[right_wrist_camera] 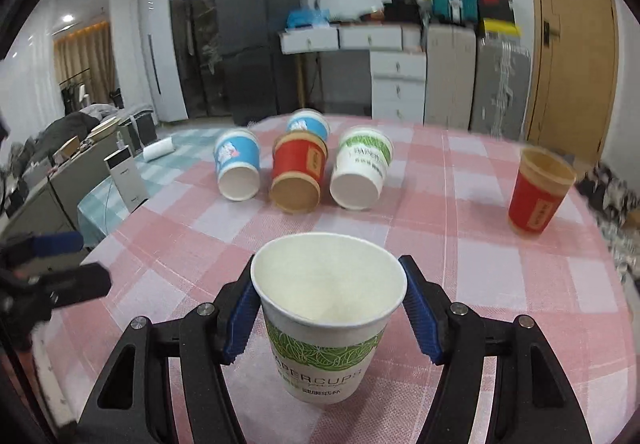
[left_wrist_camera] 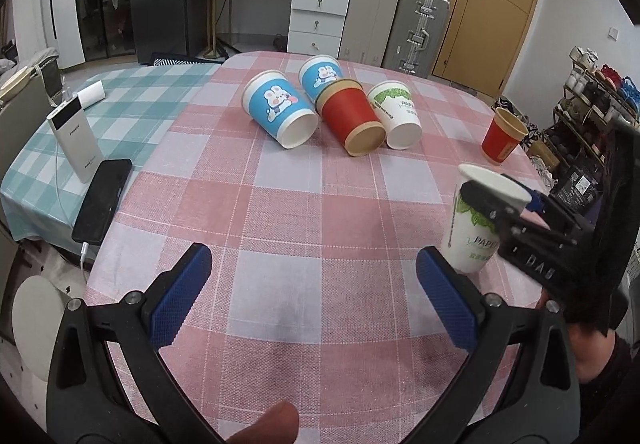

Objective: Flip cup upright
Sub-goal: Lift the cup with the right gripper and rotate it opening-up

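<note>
R gripper (right_wrist_camera: pixel 328 308) has a white/green paper cup (right_wrist_camera: pixel 326 324) between its blue pads (right_wrist_camera: pixel 420 320), mouth up, long axis vertical. Pads sit at the cup's 3 and 9 o'clock just under the rim; left pad looks touching, right pad touching or a hair off, can't tell if the grip is tight or just let go. In the L view the cup's base is at or just above the pink check tablecloth (left_wrist_camera: pixel 320 204); can't tell which.

L gripper (left_wrist_camera: pixel 316 296) is wide open, empty, hovering over bare cloth, the held cup at its 2 o'clock.

Four cups still on their sides at 12 o'clock of both grippers, well apart from them: two blue bunny cups (left_wrist_camera: pixel 280 112), a red cup (left_wrist_camera: pixel 352 120), a white/green one (left_wrist_camera: pixel 396 116), mouths toward the cameras. Another red cup (left_wrist_camera: pixel 502 140) stands upright at 1 o'clock.

Judgement: this cup is about done; next is the lying row, axes pointing roughly at the jaws, so a side-on approach is needed. L gripper is free and looks nearer the blue ones.
</note>
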